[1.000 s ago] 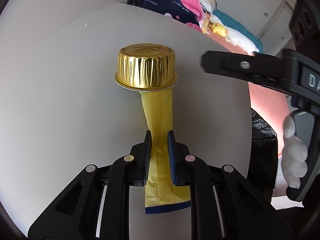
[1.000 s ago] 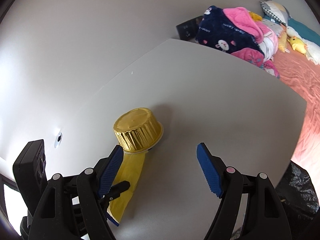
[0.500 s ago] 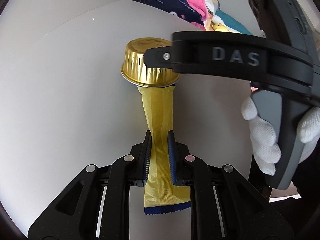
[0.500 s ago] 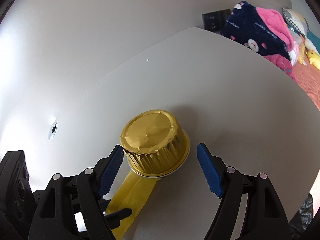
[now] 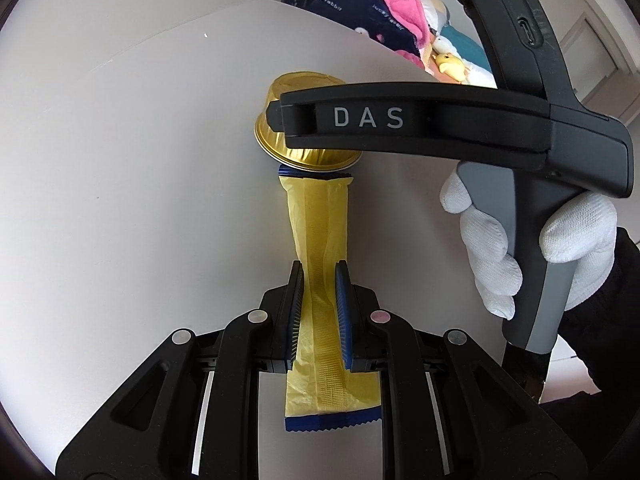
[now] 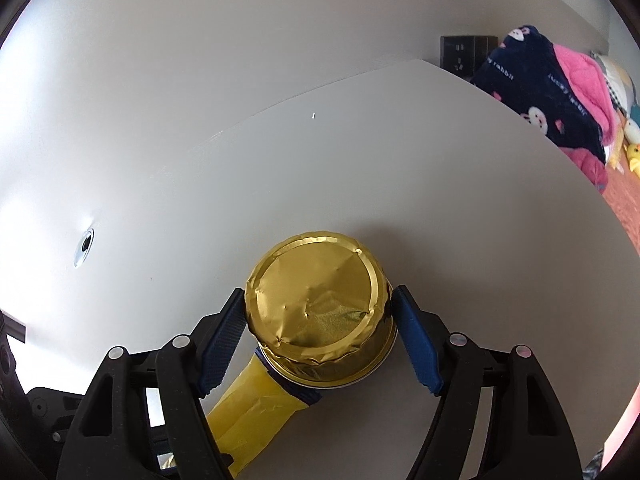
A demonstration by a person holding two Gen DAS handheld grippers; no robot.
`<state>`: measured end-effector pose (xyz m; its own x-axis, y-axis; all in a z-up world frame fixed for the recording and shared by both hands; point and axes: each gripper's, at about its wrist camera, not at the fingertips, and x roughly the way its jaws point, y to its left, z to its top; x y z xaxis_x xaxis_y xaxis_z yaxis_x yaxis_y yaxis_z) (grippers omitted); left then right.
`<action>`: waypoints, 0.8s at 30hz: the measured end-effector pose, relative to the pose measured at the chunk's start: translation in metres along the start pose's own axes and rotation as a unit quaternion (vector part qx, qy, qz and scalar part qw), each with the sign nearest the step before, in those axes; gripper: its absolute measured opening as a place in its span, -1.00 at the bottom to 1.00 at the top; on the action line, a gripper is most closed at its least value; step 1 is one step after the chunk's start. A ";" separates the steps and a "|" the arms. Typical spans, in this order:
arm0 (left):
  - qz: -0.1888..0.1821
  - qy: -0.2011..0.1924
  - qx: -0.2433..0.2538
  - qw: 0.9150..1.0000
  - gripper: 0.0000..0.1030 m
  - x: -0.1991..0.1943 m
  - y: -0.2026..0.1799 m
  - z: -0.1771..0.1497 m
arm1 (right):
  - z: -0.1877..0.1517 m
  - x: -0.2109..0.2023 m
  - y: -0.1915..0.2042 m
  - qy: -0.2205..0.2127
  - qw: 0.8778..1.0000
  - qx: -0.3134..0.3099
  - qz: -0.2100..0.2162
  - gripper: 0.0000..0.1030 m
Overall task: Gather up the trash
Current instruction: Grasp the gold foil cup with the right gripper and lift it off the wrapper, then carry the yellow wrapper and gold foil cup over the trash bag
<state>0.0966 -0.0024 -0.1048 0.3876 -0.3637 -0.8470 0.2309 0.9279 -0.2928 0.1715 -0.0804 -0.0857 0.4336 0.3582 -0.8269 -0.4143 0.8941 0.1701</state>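
- While the left gripper (image 5: 318,312) sits at six o'clock in its own wrist view, its blue-padded jaws are nearly closed and pinch a long, crinkled yellow plastic wrapper with a dark blue serrated end (image 5: 320,264).
- That wrapper runs from below the jaws up toward twelve o'clock, where its far end slips under the rim of an upturned gold foil baking cup with pleated sides (image 5: 304,152).
- The cup rests on a plain white tabletop (image 5: 140,200), just above the middle of the left view.
- The right gripper (image 6: 320,340), seen from its own camera, is spread wide, one blue pad at nine o'clock of the cup and one at three o'clock.
- Its left pad lies against or just beside the cup wall; the right pad stands just clear of it, so the cup (image 6: 318,312) is bracketed, not squeezed.
- From the left view, the right gripper's black body crosses at two o'clock, partly hiding the cup, held by a hand in a white knit glove (image 5: 528,240).
- At one o'clock beyond the table edge lies a heap of navy and pink fleece bedding (image 6: 560,92).
- A small yellow plush duck (image 5: 450,66) sits beside it.
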 end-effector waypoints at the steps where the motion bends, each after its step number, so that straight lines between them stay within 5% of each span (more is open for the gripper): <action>1: 0.000 -0.003 -0.001 1.000 -0.70 -0.001 0.000 0.001 | 0.000 -0.004 0.000 -0.006 1.000 0.001 -0.002 0.37; 11: -0.010 -0.027 -0.020 0.999 -0.70 -0.018 0.001 -0.005 | 0.000 -0.048 -0.020 -0.040 0.998 0.042 0.003 0.36; 24: -0.020 -0.050 0.014 0.998 -0.70 -0.049 -0.017 -0.010 | -0.020 -0.105 -0.032 -0.080 0.995 0.061 -0.018 0.36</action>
<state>0.0645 0.0002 -0.0627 0.4641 -0.4082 -0.7861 0.2728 0.9102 -0.3116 0.1230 -0.1519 -0.0149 0.5715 0.3546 -0.7400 -0.2996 0.9297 0.2141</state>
